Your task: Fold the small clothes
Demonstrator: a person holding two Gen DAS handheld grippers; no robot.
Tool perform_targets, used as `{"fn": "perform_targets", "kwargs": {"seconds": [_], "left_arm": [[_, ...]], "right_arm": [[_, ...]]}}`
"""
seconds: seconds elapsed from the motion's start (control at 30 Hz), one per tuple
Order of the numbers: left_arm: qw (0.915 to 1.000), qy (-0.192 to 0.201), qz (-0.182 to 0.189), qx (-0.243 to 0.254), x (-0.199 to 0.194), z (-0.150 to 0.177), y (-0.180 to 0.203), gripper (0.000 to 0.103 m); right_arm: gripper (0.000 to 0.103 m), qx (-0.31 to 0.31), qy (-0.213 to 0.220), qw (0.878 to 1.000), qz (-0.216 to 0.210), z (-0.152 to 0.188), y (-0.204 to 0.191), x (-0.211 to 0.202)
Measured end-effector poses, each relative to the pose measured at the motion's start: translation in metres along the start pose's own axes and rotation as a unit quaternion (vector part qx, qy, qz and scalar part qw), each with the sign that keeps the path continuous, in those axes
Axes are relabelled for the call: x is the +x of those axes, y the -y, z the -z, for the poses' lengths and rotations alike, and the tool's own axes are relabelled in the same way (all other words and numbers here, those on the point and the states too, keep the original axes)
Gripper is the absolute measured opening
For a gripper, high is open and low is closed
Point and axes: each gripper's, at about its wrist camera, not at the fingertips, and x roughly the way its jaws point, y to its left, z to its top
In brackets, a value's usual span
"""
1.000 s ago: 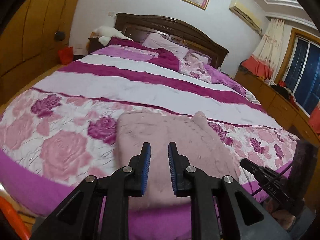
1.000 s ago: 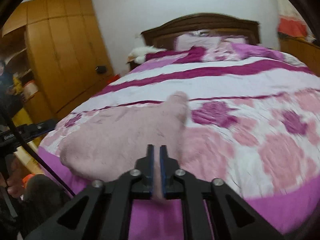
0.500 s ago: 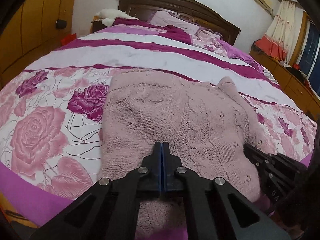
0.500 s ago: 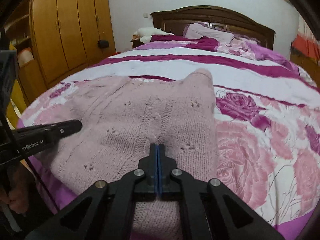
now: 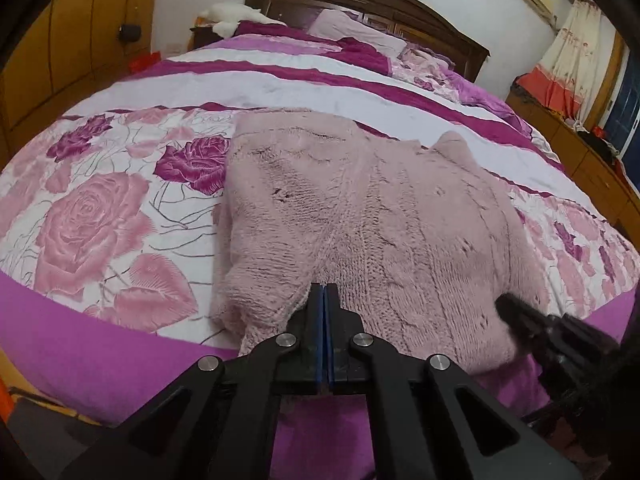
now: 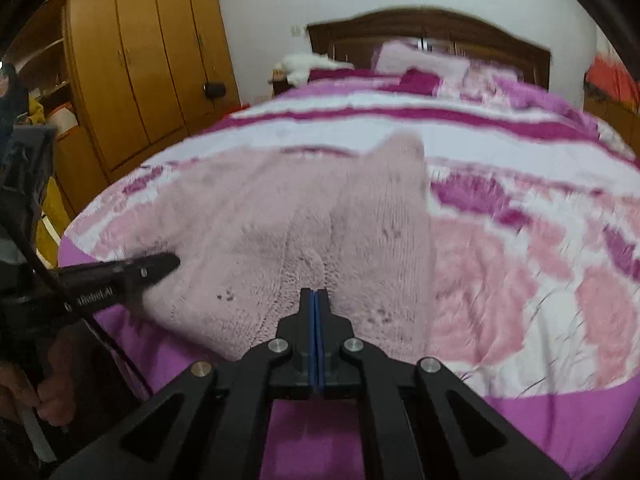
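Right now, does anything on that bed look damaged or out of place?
The pink knitted sweater has small dark spots that look like holes in the knit, though they may be pattern. It lies at the foot of the floral bedspread, its near edge at the bed's edge. Nothing else stands out.

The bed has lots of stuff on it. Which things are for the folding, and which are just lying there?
For the folding:
fuzzy pink knitted sweater
left tool
right tool

Just lying there:
pale pink pillow
white fluffy bundle
flowery purple bedspread
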Motion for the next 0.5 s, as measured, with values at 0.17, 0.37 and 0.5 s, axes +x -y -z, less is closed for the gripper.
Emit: {"fn": "perform_targets", "kwargs": {"seconds": [0.17,0.37,0.5], "left_arm": [[0.9999,0.005,-0.011,0.009,0.001,0.001,0.005,0.0],[0.9988,0.016,0.046,-0.001,-0.041,-0.012,0.004,0.003],[0.9966,0.037,0.073,-0.012,-0.068,-0.035,-0.012,0.05]], "right_arm": [[0.0,0.013,-0.007,1.0,-0.01,0.003,0.006,0.005],[0.019,0.027,0.013,0.997,-0.072,-0.01,0.008,-0.023],[0.072,0.078,0.065,0.984,-0.148,-0.029,0.033,-0.053]]}}
